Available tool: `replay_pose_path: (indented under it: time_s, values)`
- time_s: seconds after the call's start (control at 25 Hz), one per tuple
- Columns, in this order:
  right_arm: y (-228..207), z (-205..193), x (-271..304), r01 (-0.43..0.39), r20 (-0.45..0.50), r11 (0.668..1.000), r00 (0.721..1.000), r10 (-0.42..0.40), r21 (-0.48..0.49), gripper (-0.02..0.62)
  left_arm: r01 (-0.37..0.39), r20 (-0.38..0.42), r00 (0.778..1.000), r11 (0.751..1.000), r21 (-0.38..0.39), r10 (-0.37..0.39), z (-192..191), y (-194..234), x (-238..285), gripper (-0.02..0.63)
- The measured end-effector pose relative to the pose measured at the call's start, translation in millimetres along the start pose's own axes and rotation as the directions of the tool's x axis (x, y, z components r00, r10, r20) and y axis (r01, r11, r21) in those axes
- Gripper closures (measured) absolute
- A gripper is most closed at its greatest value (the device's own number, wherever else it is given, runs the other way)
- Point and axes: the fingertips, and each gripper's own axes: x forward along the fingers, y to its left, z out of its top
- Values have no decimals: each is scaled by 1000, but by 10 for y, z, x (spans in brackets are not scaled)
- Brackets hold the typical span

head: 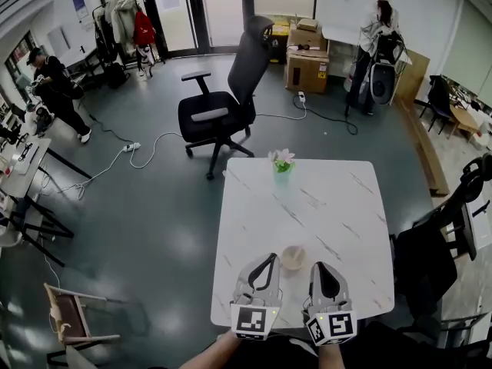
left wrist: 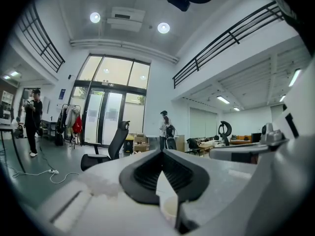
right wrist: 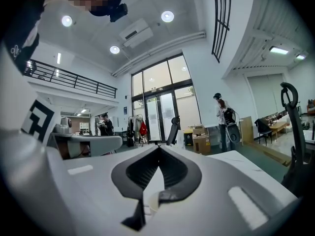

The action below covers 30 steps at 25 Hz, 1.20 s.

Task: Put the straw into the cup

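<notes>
A small beige cup (head: 293, 257) stands near the front edge of the white marble table (head: 338, 198), between my two grippers. The left gripper (head: 270, 257) is just left of the cup, and its jaw tips meet with nothing between them. The right gripper (head: 322, 267) is just right of the cup, shut as well and empty. In the left gripper view the left gripper (left wrist: 161, 152) points level across the room and the cup's rim (left wrist: 170, 208) shows below its jaws. The right gripper (right wrist: 158, 148) also points level, with the cup (right wrist: 152, 201) low in its frame. No straw shows in any view.
A small vase of flowers (head: 282, 162) stands at the table's far edge. A black office chair (head: 223, 106) is beyond the table, another dark chair (head: 438, 237) to the right. Cardboard boxes (head: 307, 64), a standing person (head: 377, 37) and cables lie further off.
</notes>
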Motion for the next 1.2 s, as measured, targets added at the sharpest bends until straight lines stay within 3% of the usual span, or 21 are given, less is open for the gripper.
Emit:
replay_pose_path:
  time_s: [0.12, 1.2]
  values:
    - [52, 27, -24, -2, -2, 1000, 1000, 2, -27, 604, -4, 23, 1000, 999, -37, 5, 61, -50, -37, 604]
    - [83, 54, -89, -22, -2, 999, 1000, 22, -34, 604, 15, -1, 1000, 1000, 19, -15, -5, -225, -82, 604]
